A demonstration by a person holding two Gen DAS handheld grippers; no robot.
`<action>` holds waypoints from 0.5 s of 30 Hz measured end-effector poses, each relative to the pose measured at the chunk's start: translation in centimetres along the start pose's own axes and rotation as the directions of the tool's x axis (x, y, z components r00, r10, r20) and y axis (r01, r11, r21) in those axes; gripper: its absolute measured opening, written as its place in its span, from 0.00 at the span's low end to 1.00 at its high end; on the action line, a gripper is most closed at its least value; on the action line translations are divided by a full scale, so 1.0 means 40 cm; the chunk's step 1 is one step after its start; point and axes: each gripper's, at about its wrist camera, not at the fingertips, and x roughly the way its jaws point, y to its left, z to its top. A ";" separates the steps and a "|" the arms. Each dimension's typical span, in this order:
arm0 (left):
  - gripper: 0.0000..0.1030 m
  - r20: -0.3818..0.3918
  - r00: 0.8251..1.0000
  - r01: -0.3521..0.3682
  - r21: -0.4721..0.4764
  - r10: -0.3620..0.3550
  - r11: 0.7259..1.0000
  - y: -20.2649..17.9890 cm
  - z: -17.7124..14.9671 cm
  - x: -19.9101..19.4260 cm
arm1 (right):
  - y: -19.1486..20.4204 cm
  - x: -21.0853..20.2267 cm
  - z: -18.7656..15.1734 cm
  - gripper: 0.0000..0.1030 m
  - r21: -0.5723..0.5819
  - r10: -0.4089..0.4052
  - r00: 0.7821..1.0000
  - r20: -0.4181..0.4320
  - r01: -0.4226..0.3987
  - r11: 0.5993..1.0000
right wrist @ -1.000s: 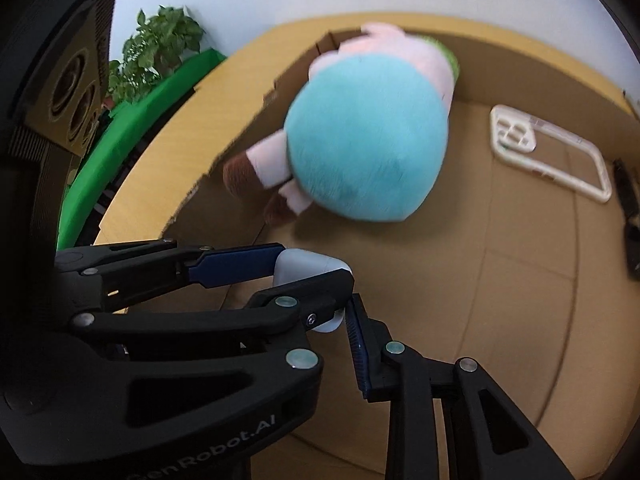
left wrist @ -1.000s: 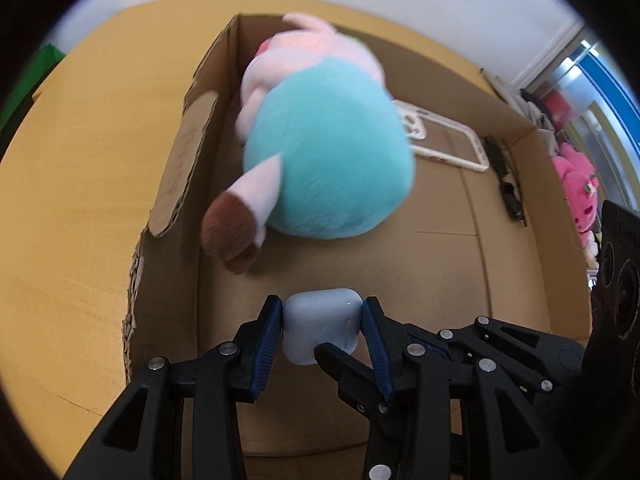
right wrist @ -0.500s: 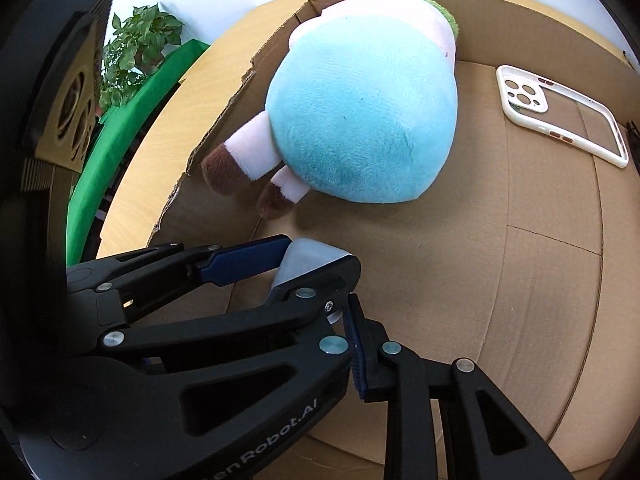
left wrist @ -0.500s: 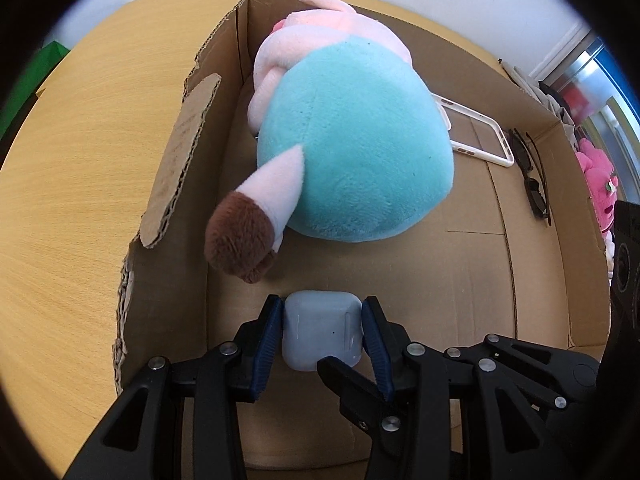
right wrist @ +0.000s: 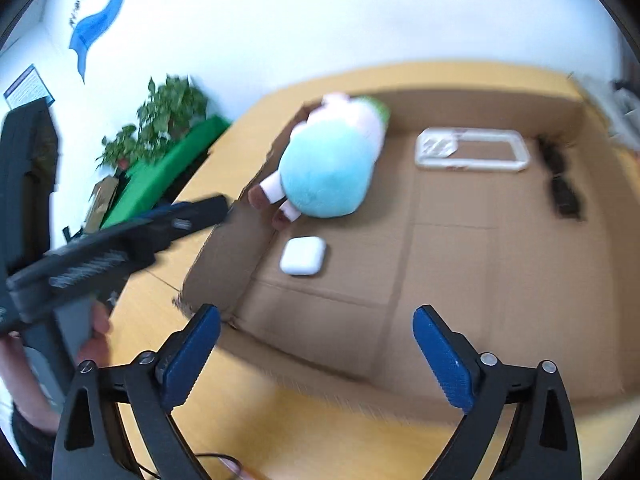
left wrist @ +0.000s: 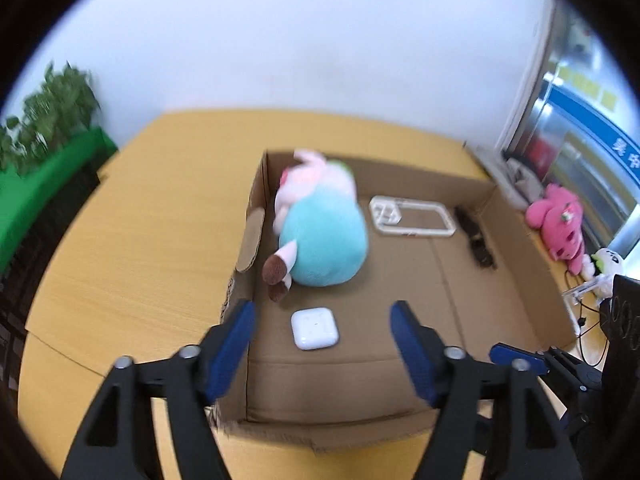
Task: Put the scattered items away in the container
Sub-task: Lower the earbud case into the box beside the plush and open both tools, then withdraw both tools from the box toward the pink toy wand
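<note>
Left wrist view: white earbud case (left wrist: 314, 328) flat on box (left wrist: 532, 280) floor nr plush (left wrist: 324, 246), both grippers (left wrist: 323, 334) (right wrist: 316, 344) opening, nothing between; looks light, rigid, slick, so best pinched across 2 flat sides.

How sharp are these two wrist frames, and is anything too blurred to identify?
Left wrist: motion-smeared; white case readable, dark item by the cardboard box wall unidentifiable. Right wrist: heavier smear, plush toy edges soft; fisheye bends the table.
</note>
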 end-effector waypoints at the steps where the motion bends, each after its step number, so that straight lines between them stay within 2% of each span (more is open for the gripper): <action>1: 0.77 0.040 0.999 -0.002 0.017 0.002 1.000 -0.016 -0.019 -0.039 | 0.025 -0.039 -0.024 1.00 -0.019 -0.038 0.999 0.036 0.039 0.999; 6: 0.77 0.147 0.989 -0.005 0.051 -0.003 0.999 -0.083 -0.116 -0.162 | 0.069 -0.135 -0.109 1.00 -0.131 -0.173 0.973 0.152 0.193 0.972; 12: 0.77 0.159 0.987 0.005 0.032 -0.010 0.999 -0.121 -0.205 -0.215 | 0.088 -0.219 -0.186 1.00 -0.175 -0.254 0.930 0.266 0.305 0.936; 15: 0.77 0.156 0.988 -0.008 0.038 0.002 0.999 -0.136 -0.241 -0.237 | 0.087 -0.240 -0.209 1.00 -0.172 -0.252 0.926 0.282 0.307 0.936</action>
